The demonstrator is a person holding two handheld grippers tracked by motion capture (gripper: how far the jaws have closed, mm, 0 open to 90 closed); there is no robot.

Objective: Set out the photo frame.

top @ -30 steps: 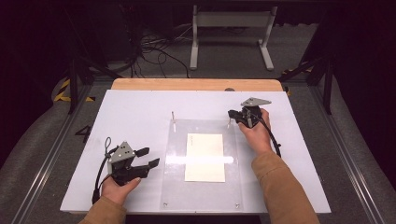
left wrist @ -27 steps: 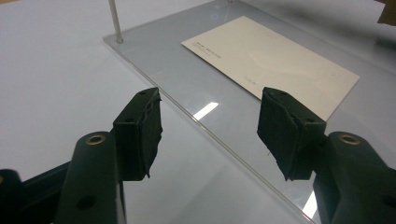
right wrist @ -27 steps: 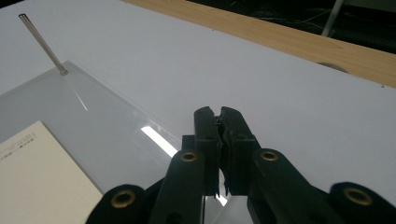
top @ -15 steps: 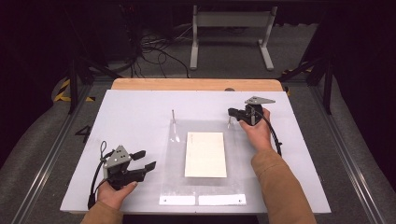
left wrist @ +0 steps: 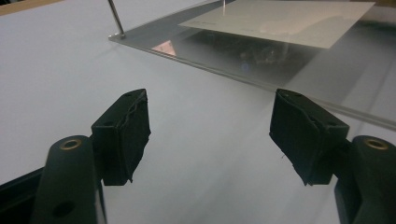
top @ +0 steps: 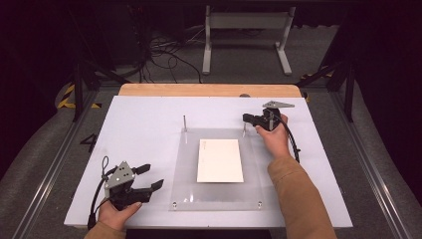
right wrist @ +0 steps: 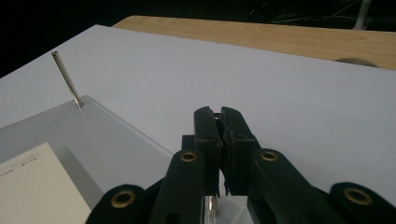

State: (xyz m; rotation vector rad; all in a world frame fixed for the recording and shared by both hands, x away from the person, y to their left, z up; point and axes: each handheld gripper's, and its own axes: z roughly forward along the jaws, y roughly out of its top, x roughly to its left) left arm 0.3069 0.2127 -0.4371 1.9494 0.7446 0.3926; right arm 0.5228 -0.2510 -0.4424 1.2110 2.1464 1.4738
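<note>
One clear acrylic plate (top: 219, 169), one cream paper sheet (top: 220, 160), two upright metal pins (top: 185, 123), two grippers (top: 149, 181).

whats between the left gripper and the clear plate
Nothing: in the high view, bare white table separates the left gripper from the clear plate.

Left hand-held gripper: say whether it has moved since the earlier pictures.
Yes. The left hand-held gripper has drawn back slightly toward the near edge of the table, away from the clear plate; its jaws have just been opening, nothing between them.
</note>
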